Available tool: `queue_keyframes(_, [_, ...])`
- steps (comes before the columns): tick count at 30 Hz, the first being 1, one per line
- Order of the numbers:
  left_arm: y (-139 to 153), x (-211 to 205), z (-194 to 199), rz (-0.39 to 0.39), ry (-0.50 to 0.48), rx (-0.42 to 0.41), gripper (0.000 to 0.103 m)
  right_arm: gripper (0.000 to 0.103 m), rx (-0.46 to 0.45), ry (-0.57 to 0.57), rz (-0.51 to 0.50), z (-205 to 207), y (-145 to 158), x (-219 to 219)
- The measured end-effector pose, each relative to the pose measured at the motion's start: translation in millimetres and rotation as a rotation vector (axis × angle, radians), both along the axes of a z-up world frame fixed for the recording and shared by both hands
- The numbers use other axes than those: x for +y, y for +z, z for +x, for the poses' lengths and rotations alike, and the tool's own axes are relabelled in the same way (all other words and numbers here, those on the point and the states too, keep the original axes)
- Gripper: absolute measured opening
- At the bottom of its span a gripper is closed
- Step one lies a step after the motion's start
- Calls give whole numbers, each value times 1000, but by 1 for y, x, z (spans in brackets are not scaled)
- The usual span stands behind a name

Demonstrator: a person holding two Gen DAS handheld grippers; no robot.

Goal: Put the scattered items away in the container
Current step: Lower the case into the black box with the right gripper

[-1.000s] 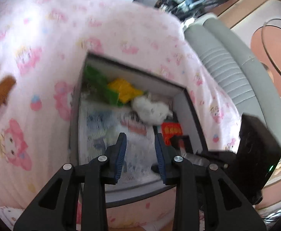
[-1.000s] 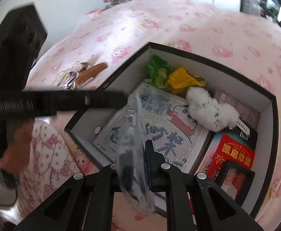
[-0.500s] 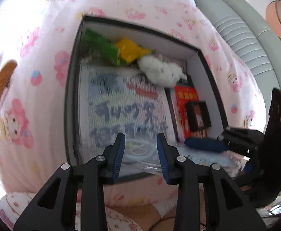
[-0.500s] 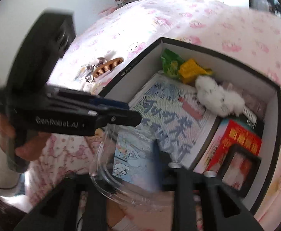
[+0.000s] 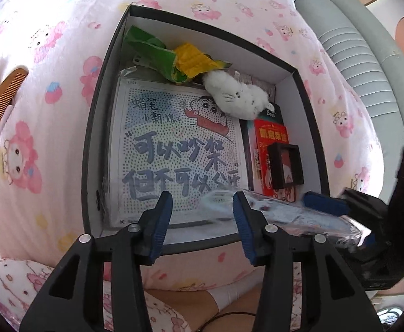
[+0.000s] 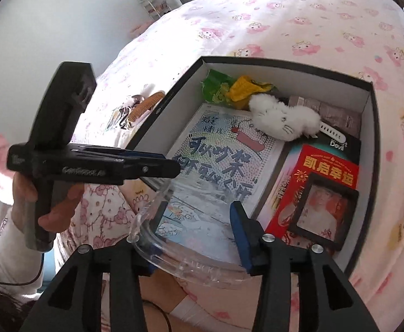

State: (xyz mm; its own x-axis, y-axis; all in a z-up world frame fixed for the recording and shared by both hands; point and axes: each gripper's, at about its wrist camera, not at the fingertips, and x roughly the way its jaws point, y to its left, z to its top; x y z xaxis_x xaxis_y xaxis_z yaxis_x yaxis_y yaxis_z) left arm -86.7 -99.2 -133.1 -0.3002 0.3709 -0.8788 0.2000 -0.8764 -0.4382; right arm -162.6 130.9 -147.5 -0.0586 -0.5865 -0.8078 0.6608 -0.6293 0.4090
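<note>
Left hand-held gripper (image 5: 202,210) open, empty; right hand-held gripper (image 6: 193,235) spread around clear packet (image 6: 190,238) over box (image 6: 368,166).

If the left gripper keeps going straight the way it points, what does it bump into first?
Probably the big cartoon sheet lying flat in the box. The left gripper is open and aims at the sheet's near end, though the clear packet at its right finger might brush first; depth is unclear.

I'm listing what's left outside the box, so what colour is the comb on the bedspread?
The comb is orange-brown, like wood. It shows best in the left wrist view.
</note>
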Motion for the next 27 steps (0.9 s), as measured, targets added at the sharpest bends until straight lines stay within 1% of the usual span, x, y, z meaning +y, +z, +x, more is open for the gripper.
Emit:
queue_keyframes(2, [0, 4, -1, 21, -28, 4, 46, 41, 33, -26, -31, 0, 11, 11])
queue_keyframes(3, [-1, 3, -2, 41, -31, 8, 46, 41, 33, -36, -56, -2, 13, 16])
queue_keyframes(4, [-1, 1, -3, 78, -22, 9, 46, 39, 35, -41, -70, -4, 13, 17])
queue_keyframes(5, [-4, -4, -6, 121, 0, 2, 46, 32, 41, -40, -66, -4, 11, 16])
queue_keyframes(6, [-5, -8, -8, 147, 21, -4, 46, 26, 54, -41, -46, -4, 7, 13])
queue_keyframes(7, [-6, -12, -11, 150, 49, -4, 46, 16, 72, -51, -15, -4, 3, 9])
queue_keyframes(8, [-4, -14, -13, 123, 65, 3, 46, 13, 88, -69, 1, -5, 1, 6])
queue_keyframes(9, [0, -15, -13, 94, 70, 19, 46, 12, 100, -93, 7, -8, 1, 4])
queue_keyframes(12, [13, -22, -12, 87, 85, 71, 46, 9, 125, -141, -34, -22, 12, 1])
queue_keyframes(14, [21, -28, -13, 62, 105, 99, 46, 8, 163, -158, -19, -34, 23, -11])
queue_keyframes(15, [24, -31, -14, 41, 113, 113, 46, 8, 203, -156, 6, -38, 27, -21])
queue_keyframes(16, [29, -34, -15, 20, 123, 133, 46, 8, 259, -126, 51, -39, 29, -37])
queue_keyframes(17, [31, -37, -15, 15, 126, 146, 46, 8, 294, -81, 84, -38, 27, -50])
queue_keyframes(18, [34, -40, -15, 22, 129, 165, 46, 8, 304, -48, 103, -36, 23, -58])
queue_keyframes(19, [35, -40, -14, 32, 129, 179, 46, 8, 288, 8, 124, -34, 15, -70])
queue_keyframes(20, [35, -41, -14, 42, 122, 191, 47, 8, 252, 51, 121, -30, 6, -77])
queue_keyframes(21, [35, -40, -13, 50, 110, 199, 47, 9, 214, 70, 110, -29, -2, -80])
queue_keyframes(22, [33, -40, -12, 52, 108, 198, 47, 11, 182, 78, 90, -25, -9, -82])
queue_keyframes(23, [31, -39, -11, 55, 112, 198, 47, 13, 179, 79, 75, -23, -12, -83])
queue_keyframes(25, [33, -44, -1, 62, 150, 215, 47, 13, 181, 69, 70, -20, -13, -82])
queue_keyframes(27, [37, -48, 9, 86, 182, 238, 47, 14, 140, 49, 39, -23, -15, -80])
